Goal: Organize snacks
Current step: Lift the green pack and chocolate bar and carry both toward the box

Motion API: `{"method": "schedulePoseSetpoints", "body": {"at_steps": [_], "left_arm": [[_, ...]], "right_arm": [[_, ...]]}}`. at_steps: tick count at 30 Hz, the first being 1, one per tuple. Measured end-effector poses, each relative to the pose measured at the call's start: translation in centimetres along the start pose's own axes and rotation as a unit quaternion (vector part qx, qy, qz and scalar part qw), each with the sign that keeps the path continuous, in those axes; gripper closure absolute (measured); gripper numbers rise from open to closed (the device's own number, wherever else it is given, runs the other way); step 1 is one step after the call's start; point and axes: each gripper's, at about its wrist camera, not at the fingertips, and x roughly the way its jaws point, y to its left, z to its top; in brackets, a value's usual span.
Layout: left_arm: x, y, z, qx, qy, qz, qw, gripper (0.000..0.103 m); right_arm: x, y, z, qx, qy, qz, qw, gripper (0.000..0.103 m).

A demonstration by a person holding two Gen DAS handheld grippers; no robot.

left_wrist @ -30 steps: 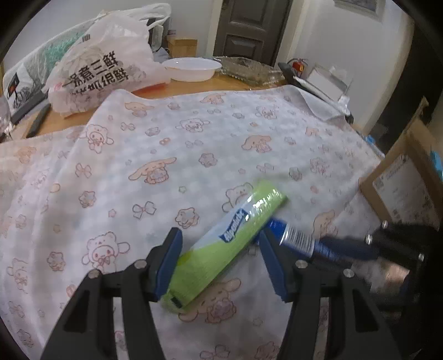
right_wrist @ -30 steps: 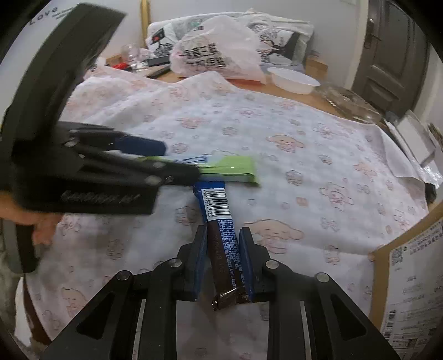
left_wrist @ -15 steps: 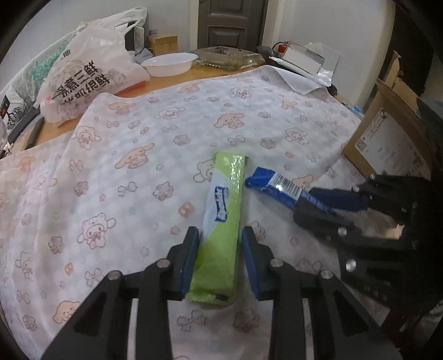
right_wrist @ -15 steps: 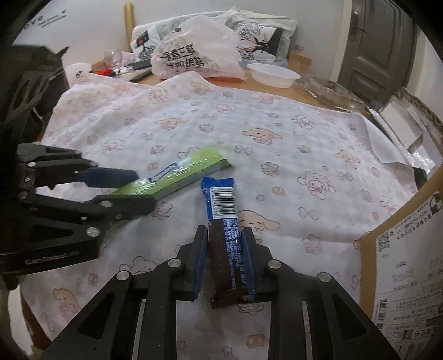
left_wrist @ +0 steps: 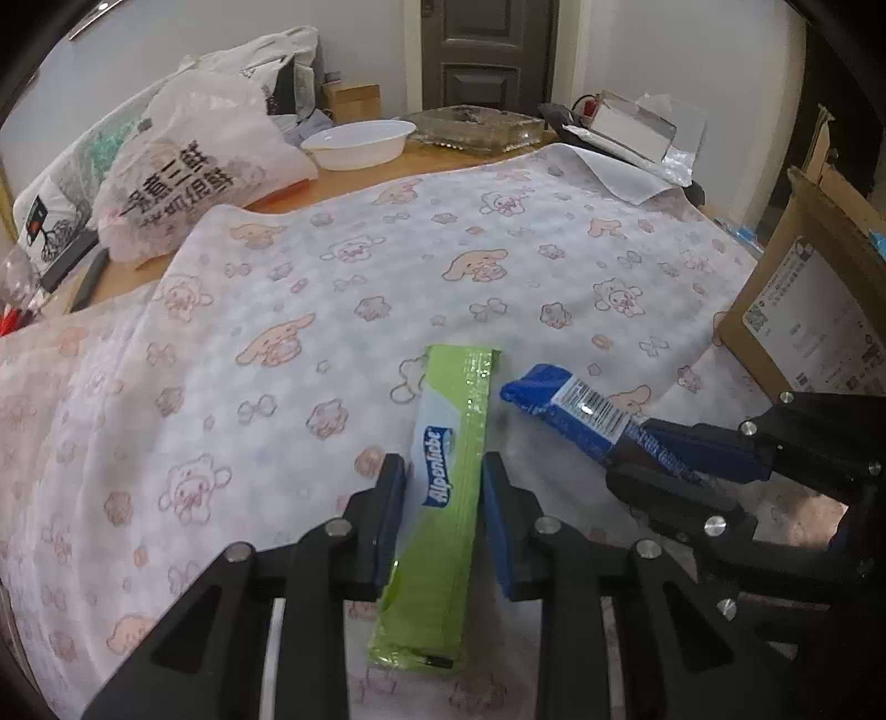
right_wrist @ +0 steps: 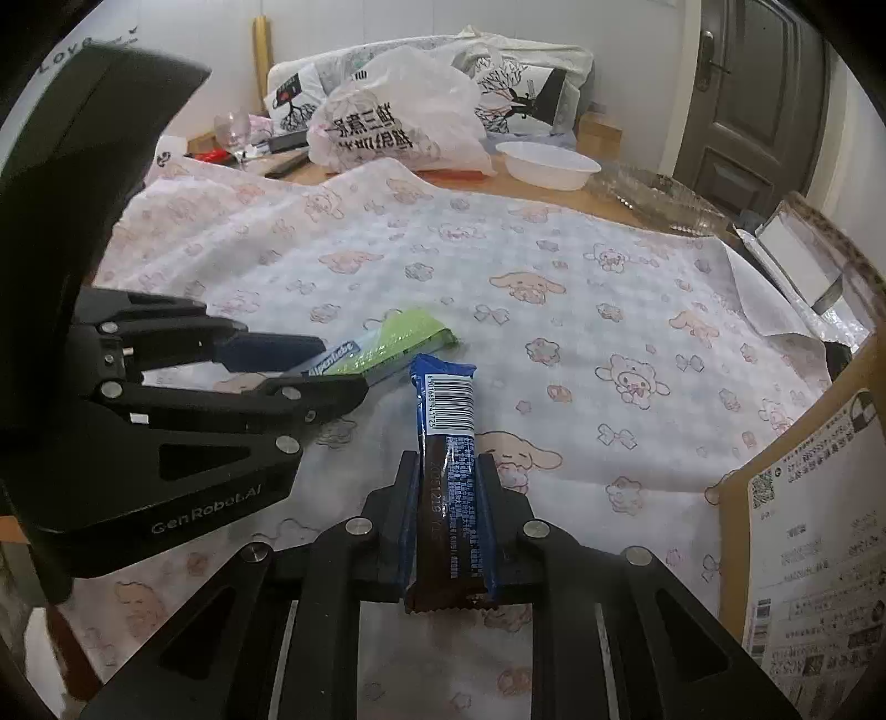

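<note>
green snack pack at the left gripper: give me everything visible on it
The green snack pack is a long, flat, glossy plastic sachet with a pale panel and a blue Alpenliebe logo. It lies between the left gripper fingers as the jaws close, pointing away over the cartoon-print cloth. Its far end nears the blue bar; contact unclear.

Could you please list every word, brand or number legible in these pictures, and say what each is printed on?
"Alpenliebe": green snack pack.
"GenRoboLAI": body of the left tongs.
"LOVE": wall, upper left.
Barcode digits on the blue snack bar: too blurred.
Plastic bag characters, cardboard box labels: unreadable.
</note>
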Motion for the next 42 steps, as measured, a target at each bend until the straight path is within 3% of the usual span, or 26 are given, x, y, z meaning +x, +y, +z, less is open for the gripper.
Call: {"method": "schedulePoseSetpoints", "body": {"at_steps": [7, 18, 27, 30, 32, 37, 42], "left_arm": [[-4.0, 0.6, -1.6, -0.03, -0.028, 0.003, 0.9991, 0.078], [-15.6, 0.4, -3.9, -0.053, -0.118, 0.028, 0.9912, 0.078], [-22.3, -5.1, -2.6, -0.011, -0.171, 0.025, 0.9848, 0.078], [-23.1, -8.0, -0.9, 0.005, -0.182, 0.011, 0.9833, 0.079], [-23.3, -10.0, 0.4, 0.018, -0.188, 0.0, 0.982, 0.093], [-21.8, -14.8, 3.5, 0.042, -0.195, -0.017, 0.9798, 0.093], [-15.3, -14.1, 4.2, 0.006, -0.127, -0.009, 0.9919, 0.092]], "right_arm": [[-3.2, 1.5, 0.3, -0.002, -0.025, 0.006, 1.0, 0.089], [-12.1, 5.9, 0.6, -0.042, -0.105, 0.022, 0.993, 0.089], [-18.6, 3.9, -0.3, -0.027, -0.165, 0.016, 0.986, 0.089], [-20.1, 1.2, -0.9, -0.006, -0.176, 0.011, 0.984, 0.089], [-20.9, -1.1, -1.4, 0.01, -0.183, 0.002, 0.983, 0.089], [-21.7, -7.0, -2.4, 0.048, -0.186, -0.027, 0.981, 0.089], [-19.7, -10.6, -3.2, 0.071, -0.167, -0.02, 0.983, 0.089]]}}
